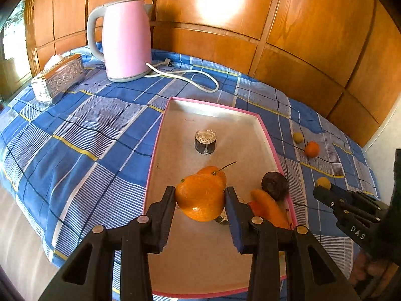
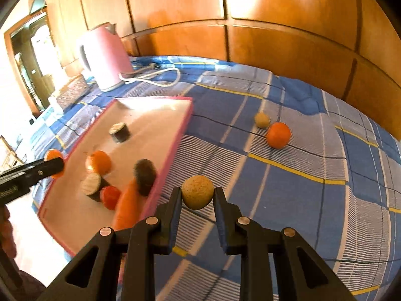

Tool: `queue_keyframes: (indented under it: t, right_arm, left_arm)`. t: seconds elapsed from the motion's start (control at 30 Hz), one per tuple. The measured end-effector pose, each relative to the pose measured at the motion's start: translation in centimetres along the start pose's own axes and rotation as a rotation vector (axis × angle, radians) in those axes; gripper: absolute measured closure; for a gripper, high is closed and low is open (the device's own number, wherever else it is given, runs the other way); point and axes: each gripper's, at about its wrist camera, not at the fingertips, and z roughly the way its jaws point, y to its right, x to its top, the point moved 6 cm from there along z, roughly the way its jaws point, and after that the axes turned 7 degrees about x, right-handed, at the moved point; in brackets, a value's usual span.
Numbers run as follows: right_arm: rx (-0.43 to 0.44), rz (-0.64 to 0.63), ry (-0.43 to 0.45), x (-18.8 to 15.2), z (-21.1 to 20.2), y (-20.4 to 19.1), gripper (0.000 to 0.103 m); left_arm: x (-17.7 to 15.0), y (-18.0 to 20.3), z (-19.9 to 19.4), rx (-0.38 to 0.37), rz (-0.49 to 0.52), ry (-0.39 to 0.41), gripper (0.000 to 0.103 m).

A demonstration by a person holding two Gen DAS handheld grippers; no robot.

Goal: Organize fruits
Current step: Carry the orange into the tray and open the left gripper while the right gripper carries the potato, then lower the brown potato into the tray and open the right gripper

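Left claw (image 1: 200, 195) pinching a big orange (image 1: 200, 198), up over the near end of the pink-rimmed tray (image 1: 160, 135). Just beyond it sits another orange (image 1: 213, 171), to its right an orange carrot-shaped piece (image 1: 269, 209) and a dark round fruit (image 1: 275, 185), further ahead a foil-topped cylinder (image 1: 205, 141). Right claw (image 2: 198, 195) clamps a small tan ball (image 2: 198, 195) above the checked blue cloth (image 2: 288, 188), tray wall close on its left. Ahead to its right lie a small orange (image 2: 278, 135) and a second tan ball (image 2: 262, 120). Pink kettle (image 1: 125, 40) far back.

Home, kettle (image 1: 125, 40), wood panelling (image 1: 300, 25), tablecloth (image 1: 75, 130)
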Motion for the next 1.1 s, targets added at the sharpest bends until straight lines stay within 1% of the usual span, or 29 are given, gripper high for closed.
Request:
queue_keyframes:
  t: [0.23,0.57,0.67,0.7,0.77,0.93,1.03,1.07,1.1]
  right_arm:
    - [0.055,-0.042,0.007,0.7,-0.2,-3.2,0.077]
    - [0.111,-0.061,-0.004,2.2,0.3,-5.3,0.077]
    - [0.117,-0.078,-0.005,2.8,0.5,-6.0,0.077]
    - [0.121,-0.082,-0.006,2.9,0.6,-6.2,0.077]
    - [0.127,-0.087,-0.006,3.2,0.9,-6.6,0.077]
    - [0.147,-0.085,-0.021,3.7,1.8,-7.4,0.077]
    - [0.157,-0.09,-0.032,3.8,2.5,-7.9,0.077]
    - [0.158,-0.093,-0.032,3.9,2.7,-8.0,0.076]
    - [0.16,-0.093,-0.033,3.9,2.8,-8.2,0.073]
  left_arm:
    - [-0.2,-0.4,-0.3,-0.009,-0.012,0.005,0.063]
    - [-0.2,-0.3,-0.7,-0.013,-0.019,0.023,0.063]
    - [-0.1,-0.9,-0.9,-0.003,-0.044,0.03,0.063]
    - [-0.1,-1.2,-0.9,0.001,-0.051,0.031,0.062]
    - [-0.1,-1.7,-0.8,0.003,-0.069,0.027,0.058]
    - [-0.4,-2.2,-0.4,0.01,-0.079,0.015,0.058]
    - [-0.5,-2.1,-0.4,0.013,-0.077,0.015,0.054]
    - [-0.5,-2.1,-0.4,0.013,-0.078,0.016,0.053]
    - [-0.4,-2.1,-0.5,0.014,-0.077,0.018,0.052]
